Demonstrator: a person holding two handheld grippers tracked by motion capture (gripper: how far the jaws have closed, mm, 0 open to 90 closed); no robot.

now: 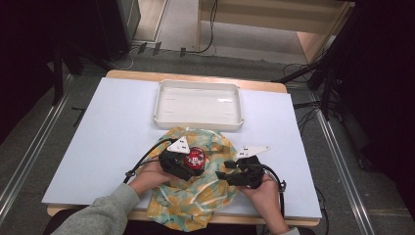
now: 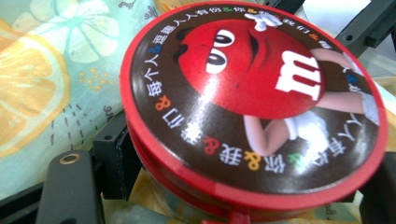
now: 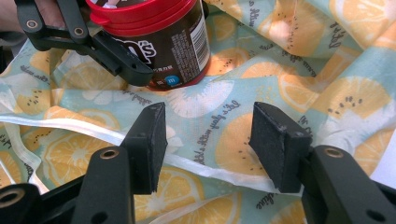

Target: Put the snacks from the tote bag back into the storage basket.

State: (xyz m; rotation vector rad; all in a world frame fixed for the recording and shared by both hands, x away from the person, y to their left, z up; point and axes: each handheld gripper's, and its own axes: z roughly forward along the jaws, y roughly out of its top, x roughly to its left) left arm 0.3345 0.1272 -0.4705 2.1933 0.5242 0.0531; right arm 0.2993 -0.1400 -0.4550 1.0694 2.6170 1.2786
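A brown candy jar with a red lid stands upright on a lemon-print cloth near the table's front edge. My left gripper is shut on the jar below the lid; one black finger lies against its side. In the right gripper view the jar stands at the top left. My right gripper is open just to the jar's right, low over the cloth, with nothing between its pads. A hand holds each gripper.
A white rectangular tray sits empty behind the cloth, at the table's far middle. The white table top has bare room left and right of the cloth. Cables trail from both grippers toward the front edge.
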